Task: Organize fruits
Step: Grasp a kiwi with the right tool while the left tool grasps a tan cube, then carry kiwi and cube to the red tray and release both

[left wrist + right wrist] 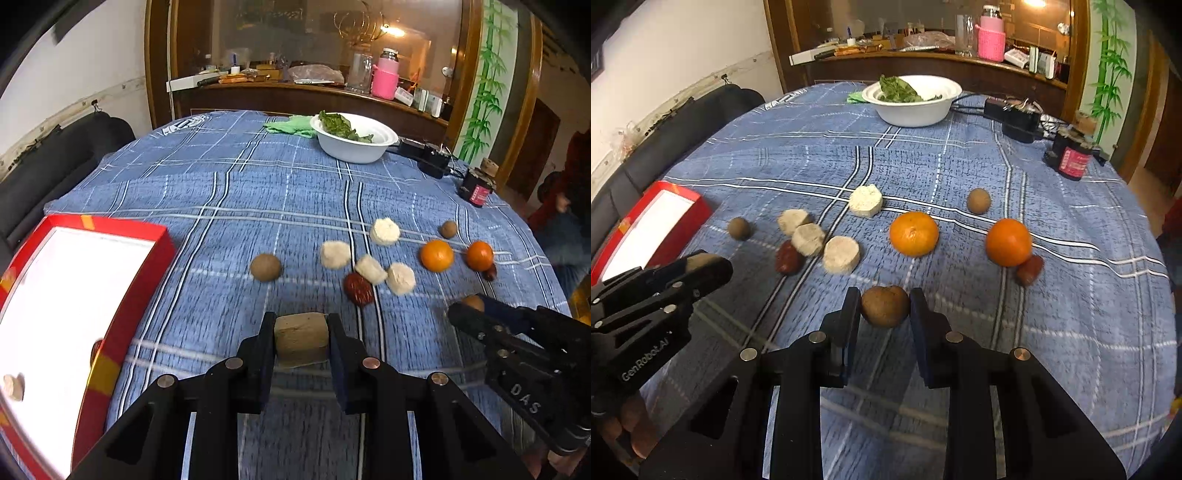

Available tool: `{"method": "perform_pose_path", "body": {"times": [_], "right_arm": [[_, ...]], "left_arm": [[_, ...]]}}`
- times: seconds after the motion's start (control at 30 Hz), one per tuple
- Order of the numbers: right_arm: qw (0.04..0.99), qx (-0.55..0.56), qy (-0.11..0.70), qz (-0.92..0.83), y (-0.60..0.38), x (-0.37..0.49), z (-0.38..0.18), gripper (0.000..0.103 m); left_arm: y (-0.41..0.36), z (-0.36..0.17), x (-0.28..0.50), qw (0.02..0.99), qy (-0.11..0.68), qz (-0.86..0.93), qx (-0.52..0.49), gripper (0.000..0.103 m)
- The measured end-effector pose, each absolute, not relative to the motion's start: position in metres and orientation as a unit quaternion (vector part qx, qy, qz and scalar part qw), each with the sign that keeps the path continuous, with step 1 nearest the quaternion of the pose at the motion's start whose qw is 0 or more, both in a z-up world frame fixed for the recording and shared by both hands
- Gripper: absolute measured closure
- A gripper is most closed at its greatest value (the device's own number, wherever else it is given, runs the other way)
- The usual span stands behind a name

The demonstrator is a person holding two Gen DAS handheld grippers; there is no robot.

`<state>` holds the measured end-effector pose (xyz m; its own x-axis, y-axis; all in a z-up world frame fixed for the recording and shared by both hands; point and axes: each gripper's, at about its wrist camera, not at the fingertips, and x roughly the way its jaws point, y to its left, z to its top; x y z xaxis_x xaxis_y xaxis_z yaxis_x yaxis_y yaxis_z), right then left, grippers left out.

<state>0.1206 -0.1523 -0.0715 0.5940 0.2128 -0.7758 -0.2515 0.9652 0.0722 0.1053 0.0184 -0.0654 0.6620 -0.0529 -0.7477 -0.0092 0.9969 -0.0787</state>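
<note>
We hold a pale tan, crumbly-looking cut chunk [301, 343] pinched flat-faced in our left gripper [301, 345] and a small, light, firm brown round fruit [885, 305] pinched across its middle in our right gripper [885, 308], both just above the blue plaid tablecloth [960, 166].

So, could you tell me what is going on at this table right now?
A person is sorting fruit with a handheld gripper in each hand. The left gripper is shut on a pale tan chunk, and the right gripper is shut on a small brown fruit. Two oranges, red dates, pale slices and other brown fruits still lie on the blue cloth. A red box at the left already holds a few pieces.
</note>
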Motion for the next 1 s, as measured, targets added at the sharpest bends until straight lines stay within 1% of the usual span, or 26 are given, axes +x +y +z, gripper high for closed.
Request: {"method": "perform_pose_path", "body": {"times": [0.53, 1.0], "right_arm": [[0.902, -0.013, 0.410, 0.134, -0.144, 0.051, -0.052, 0.078], [0.904, -0.023, 0.402, 0.144, -0.125, 0.030, -0.046, 0.078]], "left_arm": [[0.031, -0.055, 0.051, 0.917, 0.396, 0.021, -0.028, 0.077], [0.045, -0.050, 0.034, 0.920, 0.388, 0.037, -0.036, 0.077]]}}
